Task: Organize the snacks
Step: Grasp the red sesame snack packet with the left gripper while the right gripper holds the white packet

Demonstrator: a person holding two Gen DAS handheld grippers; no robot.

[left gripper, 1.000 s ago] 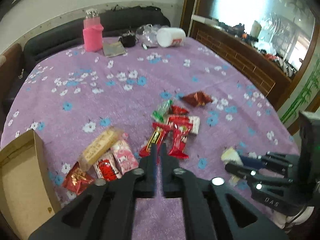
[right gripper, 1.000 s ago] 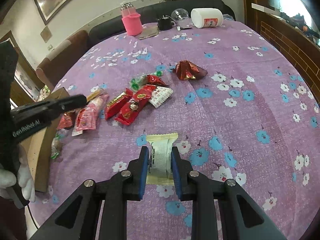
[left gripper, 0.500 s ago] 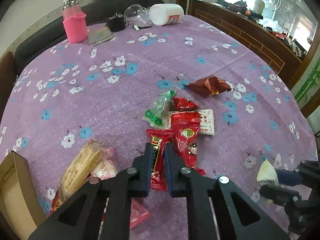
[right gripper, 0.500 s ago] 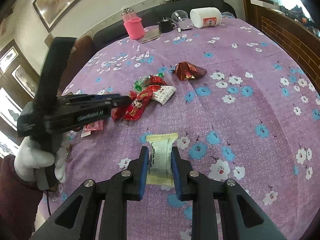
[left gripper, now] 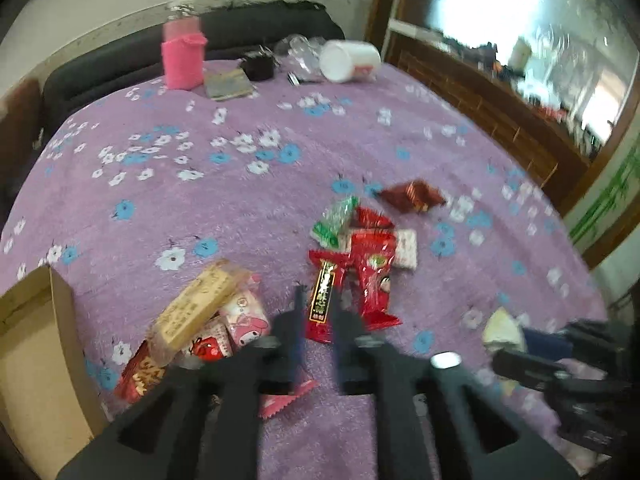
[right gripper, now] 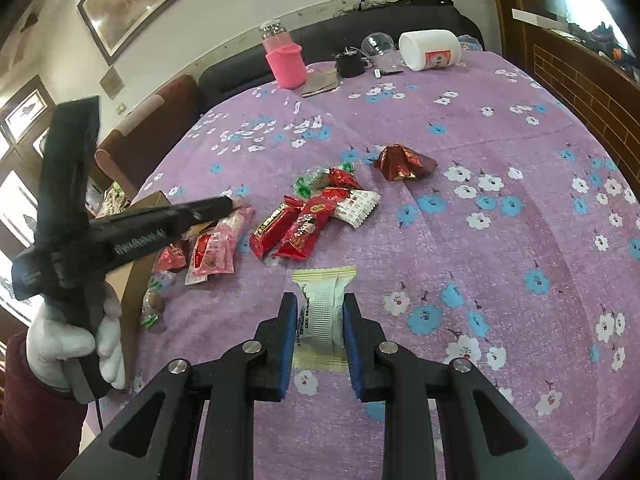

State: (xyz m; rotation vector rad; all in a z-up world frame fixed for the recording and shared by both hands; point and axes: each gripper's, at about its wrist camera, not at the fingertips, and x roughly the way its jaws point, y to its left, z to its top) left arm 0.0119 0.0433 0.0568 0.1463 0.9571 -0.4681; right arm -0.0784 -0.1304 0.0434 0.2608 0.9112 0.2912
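Two claws are engaged: the right claw [right gripper: 319, 320] is pinched on a white wafer packet [right gripper: 322, 312], lower centre; the left claw [left gripper: 318, 320], jaws just opened, is spread around a red bar [left gripper: 323, 296]. Closing is needed next, then transfer to the cardboard box [left gripper: 36, 344].

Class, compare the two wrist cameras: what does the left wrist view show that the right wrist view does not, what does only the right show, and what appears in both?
Only the left wrist view looks into the open cardboard box and shows the tan bar packet clearly. Only the right wrist view shows the framed picture on the wall, the white-gloved hand carrying the left gripper, and the print on the cream packet clamped in the right gripper. Both show the pink bottle, the white jar on its side and the red snack packets.
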